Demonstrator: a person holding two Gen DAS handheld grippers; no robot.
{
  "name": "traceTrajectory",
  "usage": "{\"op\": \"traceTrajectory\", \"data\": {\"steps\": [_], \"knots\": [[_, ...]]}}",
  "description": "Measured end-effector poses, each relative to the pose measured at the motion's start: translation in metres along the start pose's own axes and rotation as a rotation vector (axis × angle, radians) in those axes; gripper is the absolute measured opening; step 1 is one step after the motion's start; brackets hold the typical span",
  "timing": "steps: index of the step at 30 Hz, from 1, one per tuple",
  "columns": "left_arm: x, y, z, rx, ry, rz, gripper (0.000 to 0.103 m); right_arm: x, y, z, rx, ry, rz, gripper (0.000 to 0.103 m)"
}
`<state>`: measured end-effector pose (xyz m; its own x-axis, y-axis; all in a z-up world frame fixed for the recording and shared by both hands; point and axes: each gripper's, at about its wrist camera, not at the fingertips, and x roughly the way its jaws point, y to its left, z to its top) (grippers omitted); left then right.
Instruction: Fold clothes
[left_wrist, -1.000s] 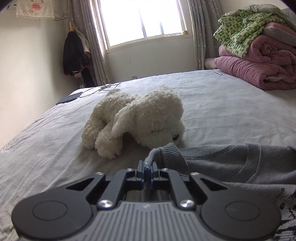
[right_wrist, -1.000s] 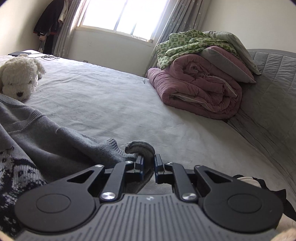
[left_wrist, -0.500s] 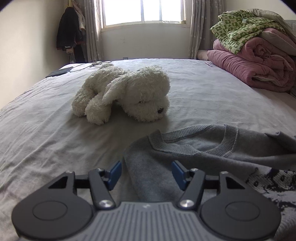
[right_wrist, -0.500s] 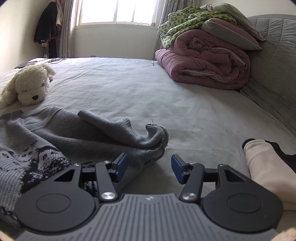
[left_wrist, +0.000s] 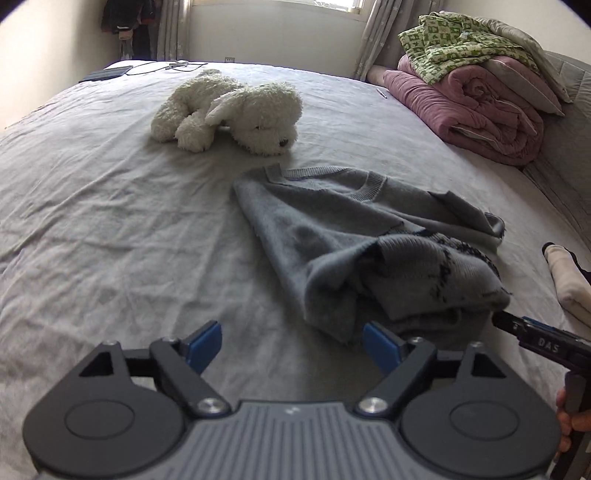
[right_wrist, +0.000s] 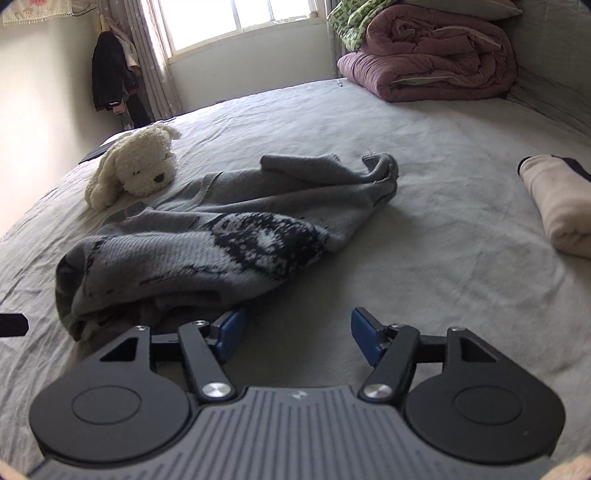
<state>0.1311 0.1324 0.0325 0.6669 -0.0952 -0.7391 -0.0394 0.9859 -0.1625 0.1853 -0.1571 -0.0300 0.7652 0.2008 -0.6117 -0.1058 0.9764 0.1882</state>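
- Both grippers have let go of the grey sweater (left_wrist: 332, 229) since a second ago, when each was pinched on a bit of its knit near the neckline and sleeve, and both have pulled back toward the near edge of the bed (left_wrist: 110, 206).
- Left gripper (left_wrist: 293, 341): jaws wide apart, holding nothing; the sweater's near bunched corner sits just ahead of its right blue pad and to the right of centre.
- Right gripper (right_wrist: 297, 334): jaws likewise spread and empty; the sweater's rolled hem lies just ahead and to the left, close to its left pad.
- Sweater: lying loosely heaped on the sheet between the two grippers, not folded flat. Its long axis runs from the bunched, patterned hem nearest the grippers away to the ribbed collar, with one sleeve crumpled out on the right side.
- Either gripper is about equally near the hem; the collar end is the far one for both.
- Right of the sweater rests a cream rolled garment (right_wrist: 557, 206), possibly folded already, though the edge of view cuts it off.
- Beyond the sweater's collar lies a white plush dog (left_wrist: 236, 110).
- Farthest, right of the sweater, stacked quilts (left_wrist: 476, 88).
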Motion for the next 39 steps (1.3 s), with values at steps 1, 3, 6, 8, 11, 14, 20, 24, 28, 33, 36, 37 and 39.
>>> {"op": "traceTrajectory", "data": {"steps": [1, 3, 6, 8, 11, 14, 20, 24, 28, 33, 36, 37, 39], "knots": [[-0.005, 0.001, -0.007, -0.004, 0.002, -0.012, 0.088, 0.001, 0.004, -0.003, 0.002, -0.001, 0.014, 0.069], [-0.011, 0.006, -0.02, -0.037, -0.016, -0.042, 0.089, 0.002, 0.012, -0.01, 0.007, -0.004, 0.041, 0.071], [-0.004, 0.017, -0.034, -0.108, -0.003, -0.063, 0.088, 0.003, 0.024, -0.02, 0.015, -0.008, 0.081, 0.072], [0.006, 0.022, -0.034, -0.169, 0.06, -0.058, 0.082, 0.004, 0.032, -0.026, 0.02, -0.011, 0.107, 0.076], [0.008, 0.027, -0.032, -0.203, 0.056, -0.115, 0.082, 0.012, 0.038, -0.025, 0.056, -0.039, 0.097, 0.081], [0.007, 0.029, -0.03, -0.188, 0.037, -0.117, 0.083, 0.021, 0.048, -0.021, 0.062, -0.054, 0.086, 0.081], [0.013, 0.045, -0.029, -0.227, 0.08, -0.099, 0.083, 0.044, 0.08, -0.016, -0.009, -0.044, 0.03, 0.063], [0.011, 0.052, -0.028, -0.274, 0.08, -0.126, 0.083, 0.047, 0.095, -0.014, -0.049, -0.024, 0.026, 0.036], [0.011, 0.05, -0.028, -0.263, 0.083, -0.122, 0.083, 0.036, 0.093, -0.013, -0.032, 0.008, 0.057, 0.03], [0.014, 0.047, -0.027, -0.249, 0.095, -0.121, 0.083, 0.002, 0.082, -0.013, 0.009, 0.083, 0.137, 0.028], [0.017, 0.045, -0.028, -0.244, 0.103, -0.131, 0.083, -0.026, 0.077, -0.013, -0.011, 0.12, 0.167, 0.028], [0.018, 0.044, -0.028, -0.242, 0.106, -0.135, 0.083, -0.037, 0.075, -0.012, -0.017, 0.13, 0.178, 0.028], [0.02, 0.042, -0.028, -0.238, 0.114, -0.141, 0.083, -0.056, 0.071, -0.015, -0.021, 0.15, 0.199, 0.028]]}}
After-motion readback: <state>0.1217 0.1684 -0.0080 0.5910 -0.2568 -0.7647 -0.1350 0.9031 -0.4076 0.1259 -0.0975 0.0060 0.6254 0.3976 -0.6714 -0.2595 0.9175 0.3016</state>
